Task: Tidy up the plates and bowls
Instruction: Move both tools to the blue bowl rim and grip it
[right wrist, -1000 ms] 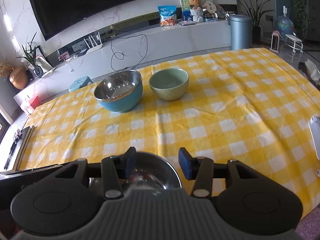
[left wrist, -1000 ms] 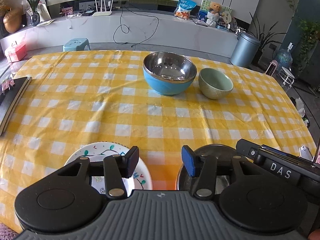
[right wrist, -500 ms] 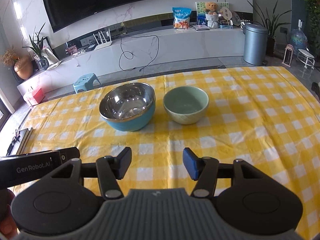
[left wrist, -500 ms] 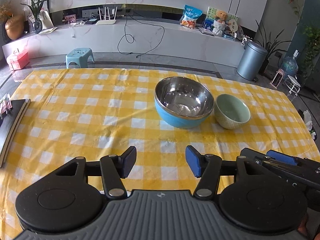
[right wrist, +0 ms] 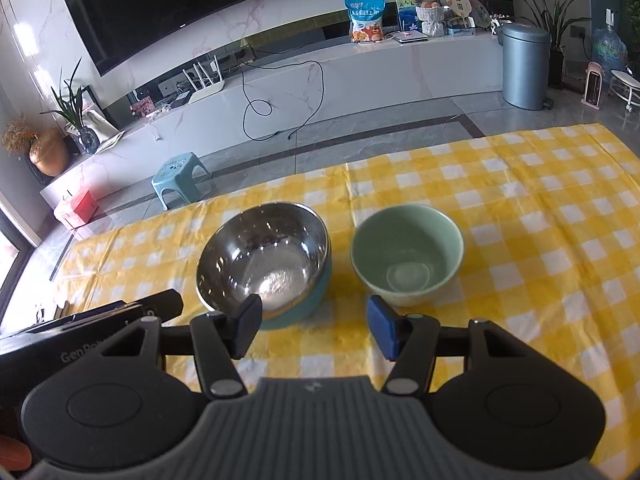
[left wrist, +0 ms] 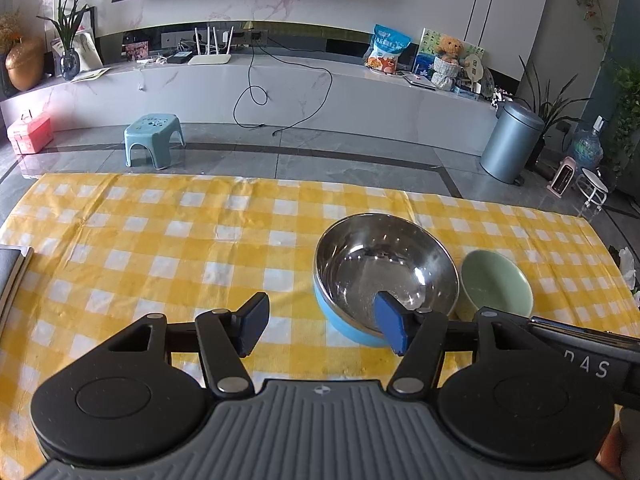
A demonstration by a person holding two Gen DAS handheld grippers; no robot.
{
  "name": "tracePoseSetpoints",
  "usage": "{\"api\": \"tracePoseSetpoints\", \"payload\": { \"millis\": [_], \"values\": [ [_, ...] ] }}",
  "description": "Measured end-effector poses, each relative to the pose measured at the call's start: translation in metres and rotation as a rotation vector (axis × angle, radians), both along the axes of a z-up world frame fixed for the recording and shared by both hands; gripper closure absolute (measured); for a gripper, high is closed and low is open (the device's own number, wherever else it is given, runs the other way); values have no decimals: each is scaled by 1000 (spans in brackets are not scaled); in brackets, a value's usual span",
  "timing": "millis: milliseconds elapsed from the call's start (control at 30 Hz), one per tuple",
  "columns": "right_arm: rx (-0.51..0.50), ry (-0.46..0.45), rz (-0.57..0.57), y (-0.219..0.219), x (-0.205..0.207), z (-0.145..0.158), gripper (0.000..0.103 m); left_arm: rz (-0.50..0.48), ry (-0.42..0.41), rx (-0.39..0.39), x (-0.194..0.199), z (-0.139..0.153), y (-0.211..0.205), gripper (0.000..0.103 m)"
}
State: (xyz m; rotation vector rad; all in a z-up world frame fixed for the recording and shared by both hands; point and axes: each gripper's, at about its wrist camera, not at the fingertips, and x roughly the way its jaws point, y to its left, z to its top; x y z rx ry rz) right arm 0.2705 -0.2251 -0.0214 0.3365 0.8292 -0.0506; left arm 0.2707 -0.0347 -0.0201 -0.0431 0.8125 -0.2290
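Observation:
A steel bowl with a blue outside (left wrist: 384, 276) (right wrist: 266, 262) stands on the yellow checked tablecloth (left wrist: 160, 240) (right wrist: 540, 220). A pale green bowl (left wrist: 496, 286) (right wrist: 408, 254) stands right of it, close by. My left gripper (left wrist: 322, 328) is open and empty, just short of the steel bowl's near left side. My right gripper (right wrist: 316, 326) is open and empty, in front of the gap between the two bowls. Each gripper's body shows at the edge of the other's view.
A dark flat object (left wrist: 10, 276) lies at the table's left edge. Beyond the table are a grey floor, a teal stool (left wrist: 154, 144), a grey bin (left wrist: 510, 142) and a long white TV bench (left wrist: 280, 92).
Both grippers have moved forward and tilted up towards the two bowls. The patterned plate and steel bowl near the front edge have dropped out of view. Both grippers stay open.

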Motion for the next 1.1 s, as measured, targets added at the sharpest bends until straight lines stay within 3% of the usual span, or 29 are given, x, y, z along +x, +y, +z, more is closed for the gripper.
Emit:
{"api": "tracePoseSetpoints", "payload": {
  "millis": [133,433,633,800,867,1100],
  "values": [
    [6,31,-29,1,21,-10,46,2,66,-72,20,-11,1,33],
    [53,127,-72,-4,52,-39,58,46,108,-32,54,-39,-2,42],
    [77,143,-74,-5,63,-49,67,59,125,-30,66,-47,-5,60],
    [117,144,-67,-3,66,-52,82,45,132,-54,67,-50,-6,81],
    [115,141,-65,-2,66,-51,83,17,132,-62,66,-49,-8,92],
    [112,146,-65,1,59,-43,86,13,110,-40,55,-36,-9,95]
  ]
}}
